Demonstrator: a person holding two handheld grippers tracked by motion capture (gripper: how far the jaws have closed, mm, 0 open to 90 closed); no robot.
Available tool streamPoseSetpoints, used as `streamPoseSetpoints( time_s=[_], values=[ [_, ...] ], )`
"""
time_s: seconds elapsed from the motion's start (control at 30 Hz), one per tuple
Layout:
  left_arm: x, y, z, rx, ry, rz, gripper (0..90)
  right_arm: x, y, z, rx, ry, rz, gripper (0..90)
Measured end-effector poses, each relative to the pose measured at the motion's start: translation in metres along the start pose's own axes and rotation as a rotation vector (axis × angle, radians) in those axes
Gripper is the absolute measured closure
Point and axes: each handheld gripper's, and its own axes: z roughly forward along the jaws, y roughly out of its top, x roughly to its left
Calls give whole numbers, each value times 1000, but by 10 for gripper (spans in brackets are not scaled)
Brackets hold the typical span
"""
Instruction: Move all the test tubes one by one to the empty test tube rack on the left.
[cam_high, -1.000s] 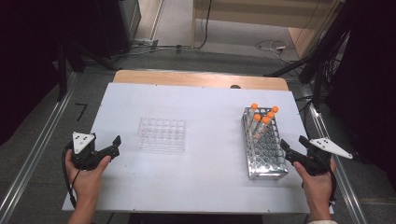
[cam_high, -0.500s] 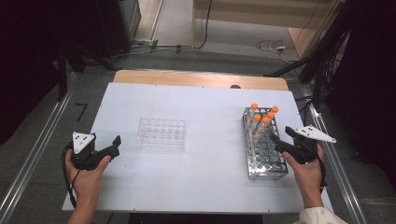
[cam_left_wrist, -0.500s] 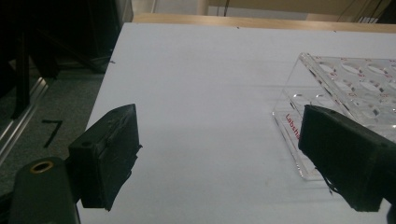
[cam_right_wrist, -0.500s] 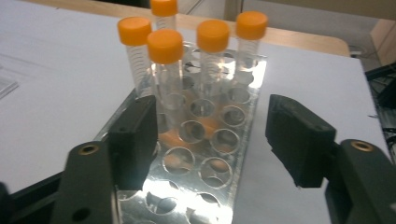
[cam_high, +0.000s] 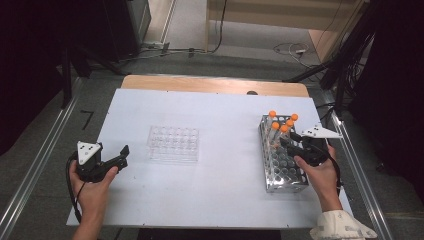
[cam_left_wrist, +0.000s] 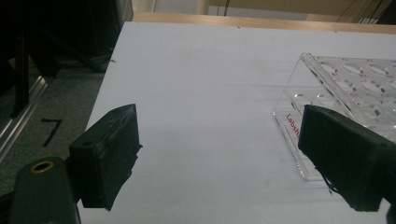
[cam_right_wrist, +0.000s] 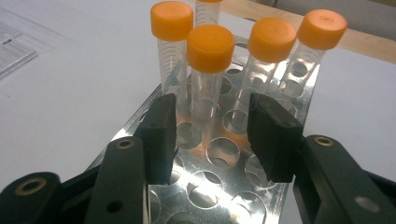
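Orange-capped tubes (cam_right_wrist: 210, 70) stand just ahead of the right claw (cam_right_wrist: 212, 135), in the far end of the metal rack (cam_high: 281, 170).

Its jaws hang apart over the rack's empty holes, holding nothing; the nearest tube seems lined up with the gap, not yet between the pads. Left claw (cam_left_wrist: 219, 154) rests wide and empty on the table (cam_high: 225, 110), a clear tray (cam_left_wrist: 355, 88) by its right jaw.

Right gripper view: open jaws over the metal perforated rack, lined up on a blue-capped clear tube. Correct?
Not quite: the caps are orange, not blue. The right gripper view shows the right gripper open over the metal perforated rack, lined up on an orange-capped clear tube.
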Motion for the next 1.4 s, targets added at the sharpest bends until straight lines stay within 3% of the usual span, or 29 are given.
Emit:
streamPoseSetpoints(
  time_s=[0.37, 0.73, 1.17, 1.4],
  values=[
    [0, 0, 0, 0, 1, -1, 135, 0, 5, 13, 41, 17, -15, 585],
    [0, 0, -1, -1, -2, -2, 136, -3, 6, 19, 39, 18, -6, 659],
    [0, 0, 0, 2, -5, -3, 136, -1, 9, 18, 49, 24, -8, 659],
    [0, 0, -1, 1, -6, -5, 136, 0, 13, 21, 64, 3, -10, 662]
  ],
)
